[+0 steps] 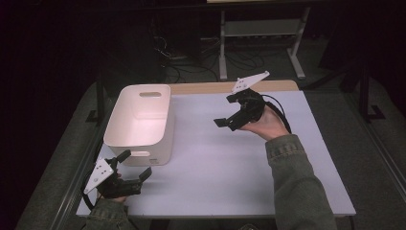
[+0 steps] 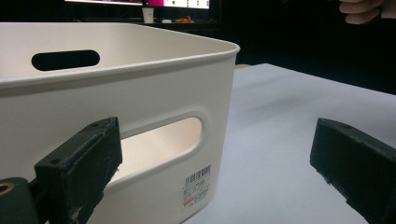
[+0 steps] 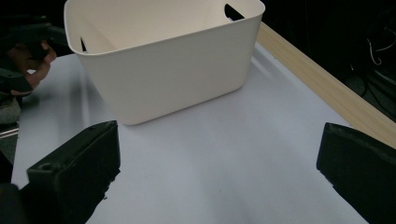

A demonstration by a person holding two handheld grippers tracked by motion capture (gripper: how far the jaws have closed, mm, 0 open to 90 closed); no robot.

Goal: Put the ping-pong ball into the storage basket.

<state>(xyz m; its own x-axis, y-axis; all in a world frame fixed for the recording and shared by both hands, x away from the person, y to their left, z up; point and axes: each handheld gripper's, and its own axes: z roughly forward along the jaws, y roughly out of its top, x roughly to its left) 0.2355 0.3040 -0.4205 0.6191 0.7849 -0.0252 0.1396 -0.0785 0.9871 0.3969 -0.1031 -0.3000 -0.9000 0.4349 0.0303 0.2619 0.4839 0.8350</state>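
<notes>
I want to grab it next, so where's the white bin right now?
In the high view the white bin stands on the left part of the table, just beyond the open left gripper; the right gripper hangs open to its right.

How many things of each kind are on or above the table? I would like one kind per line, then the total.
White bin: 1
Claws: 2, the left claw and the right claw
Total: 3

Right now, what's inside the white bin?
Nothing that shows: the bin looks bare inside in the high view, just its walls and floor. The strip of floor behind its near wall is hidden, so something small could lie there.
</notes>
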